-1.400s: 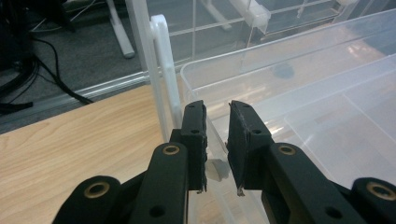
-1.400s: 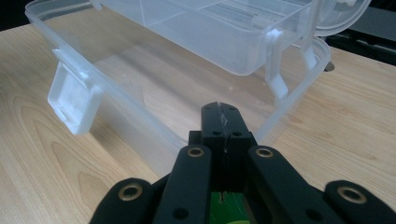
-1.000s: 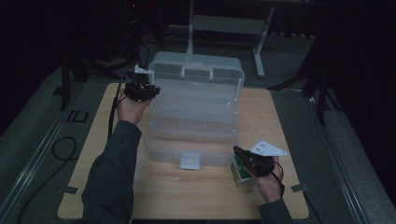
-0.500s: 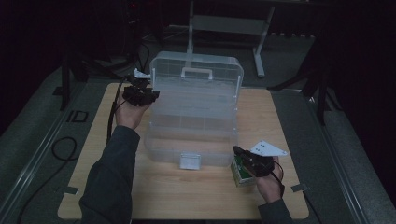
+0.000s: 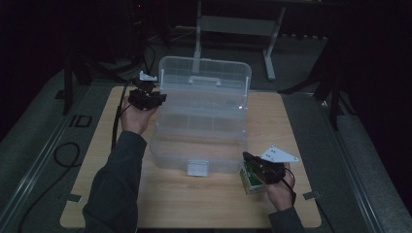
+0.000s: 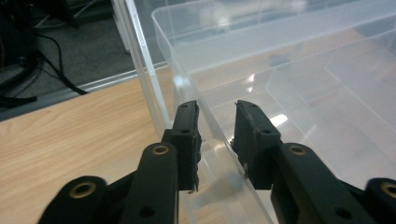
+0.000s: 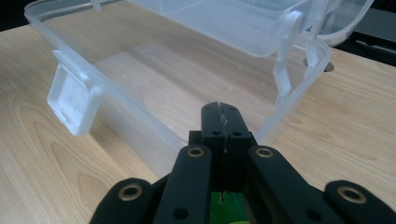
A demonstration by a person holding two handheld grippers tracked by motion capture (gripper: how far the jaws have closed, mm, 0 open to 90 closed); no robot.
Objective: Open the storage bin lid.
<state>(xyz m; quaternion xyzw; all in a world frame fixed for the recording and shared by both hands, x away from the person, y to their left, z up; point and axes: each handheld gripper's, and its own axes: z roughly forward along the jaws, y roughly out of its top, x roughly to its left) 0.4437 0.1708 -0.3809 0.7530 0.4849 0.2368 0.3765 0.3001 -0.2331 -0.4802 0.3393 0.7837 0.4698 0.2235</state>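
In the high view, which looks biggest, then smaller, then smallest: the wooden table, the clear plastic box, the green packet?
1. Wooden table, the largest by far.
2. Clear plastic box, which covers the middle of the table.
3. Green packet, the smallest, partly hidden under the right gripper.

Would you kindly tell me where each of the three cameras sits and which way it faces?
High view: above the person's side, looking forward and down on the table; both forearms, left tool and right tool show.
Left gripper view: rides the left tool, facing the clear box's wall between its parted pads.
Right gripper view: rides the right tool, jaws together, facing the box's latch.
All three share the box.
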